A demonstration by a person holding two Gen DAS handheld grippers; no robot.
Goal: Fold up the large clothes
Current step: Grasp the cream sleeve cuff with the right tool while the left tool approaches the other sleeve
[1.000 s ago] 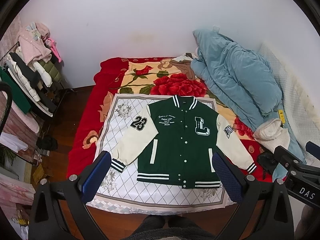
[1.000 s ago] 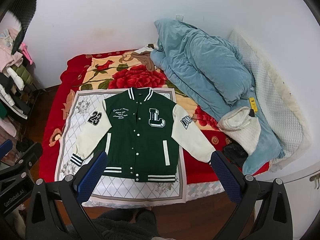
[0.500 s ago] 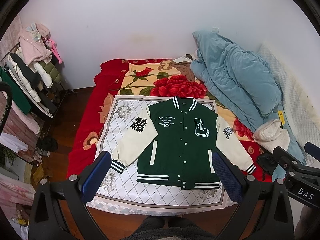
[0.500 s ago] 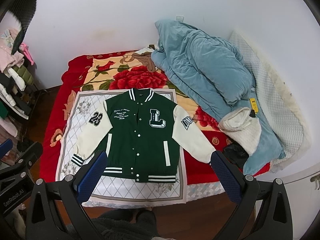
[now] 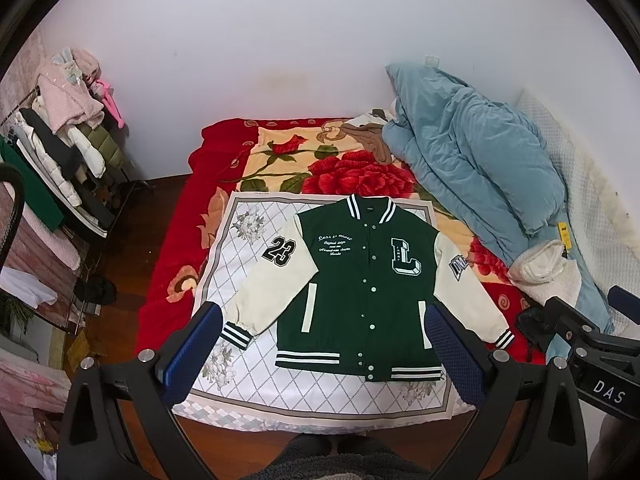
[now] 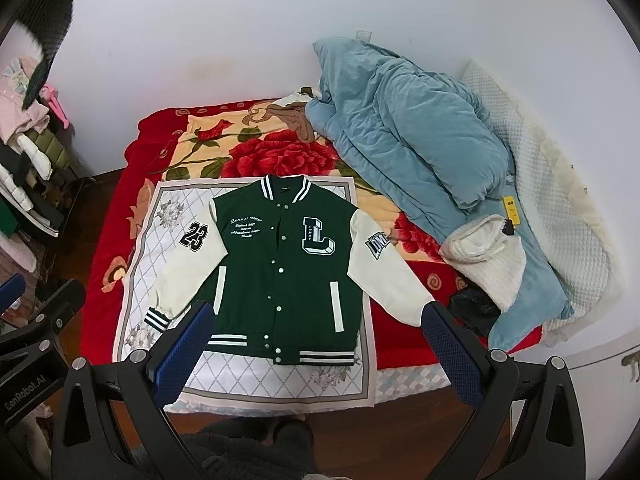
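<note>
A green varsity jacket (image 5: 360,280) with cream sleeves lies flat, front up and buttoned, on a white patterned cloth (image 5: 248,364) on the bed. It also shows in the right wrist view (image 6: 280,264). My left gripper (image 5: 320,356) is open and empty, held high above the bed's near edge. My right gripper (image 6: 316,350) is open and empty too, held at a similar height. The right gripper's body shows at the right edge of the left wrist view (image 5: 580,336).
A blue quilt (image 6: 408,132) is heaped on the bed's right side, with a cream garment (image 6: 484,256) and a black item (image 6: 472,308) beside it. A red floral blanket (image 5: 340,168) covers the bed. A clothes rack (image 5: 60,160) stands at left.
Both views have shifted very slightly; the jacket sits a touch lower in the frames. Both grippers stay open and nothing on the bed has moved.
</note>
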